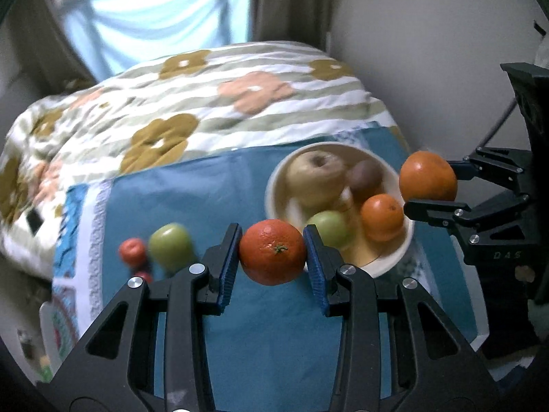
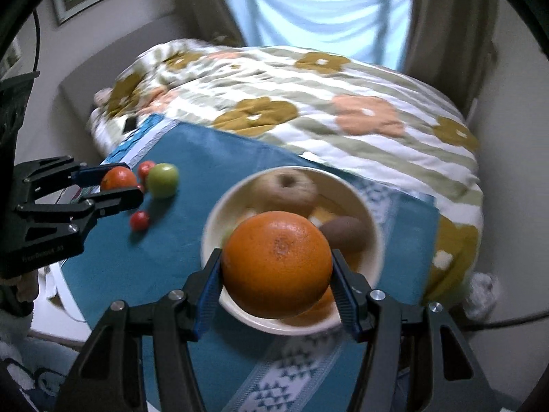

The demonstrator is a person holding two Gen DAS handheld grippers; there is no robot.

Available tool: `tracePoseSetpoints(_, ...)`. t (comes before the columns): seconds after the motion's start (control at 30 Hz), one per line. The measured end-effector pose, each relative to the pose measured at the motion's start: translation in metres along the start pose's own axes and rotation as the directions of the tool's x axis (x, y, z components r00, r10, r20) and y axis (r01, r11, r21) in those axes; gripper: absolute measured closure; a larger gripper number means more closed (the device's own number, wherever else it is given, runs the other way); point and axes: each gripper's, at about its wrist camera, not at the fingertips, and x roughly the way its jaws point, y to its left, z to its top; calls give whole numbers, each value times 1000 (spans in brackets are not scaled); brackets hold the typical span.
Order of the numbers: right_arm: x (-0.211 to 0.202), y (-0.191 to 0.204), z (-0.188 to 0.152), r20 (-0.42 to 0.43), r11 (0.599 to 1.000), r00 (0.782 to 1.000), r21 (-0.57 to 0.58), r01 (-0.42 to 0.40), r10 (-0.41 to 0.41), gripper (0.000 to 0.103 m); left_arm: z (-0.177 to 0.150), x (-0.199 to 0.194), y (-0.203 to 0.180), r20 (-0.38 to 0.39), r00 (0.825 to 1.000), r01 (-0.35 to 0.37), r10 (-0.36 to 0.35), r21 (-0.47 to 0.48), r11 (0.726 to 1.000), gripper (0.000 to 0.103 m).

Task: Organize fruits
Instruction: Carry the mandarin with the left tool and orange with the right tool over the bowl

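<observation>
In the right wrist view, the large orange [image 2: 277,263] hides most of the bowl [image 2: 372,240] interior at frame centre, and the fruit under it cannot be identified. In the left wrist view, a small red fruit [image 1: 144,276] at lower left is half hidden, blurred.

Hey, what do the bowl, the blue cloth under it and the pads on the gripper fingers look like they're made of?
Bowl: probably glazed ceramic, though plastic is possible; cream, smooth, thick rounded rim with a soft sheen.
Blue cloth: woven fabric, matte teal, with a patterned white border and faint creases.
Pads on the left gripper: likely rubber or soft plastic; blue, finely ribbed, matte, pressed against the orange.
</observation>
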Motion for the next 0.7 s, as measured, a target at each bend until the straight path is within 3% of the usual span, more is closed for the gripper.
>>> tracePoseSetpoints(0.3, -2, -49, -11, 2, 992, 998, 113, 61, -62, 48, 25, 54, -42, -56, 994, 98, -94, 61, 993, 62)
tracePoseSetpoints(0.7, 13, -86, -25, 5, 978, 998, 200, 66, -69, 48, 31, 102, -73, -101, 990, 117, -103, 145, 983, 62)
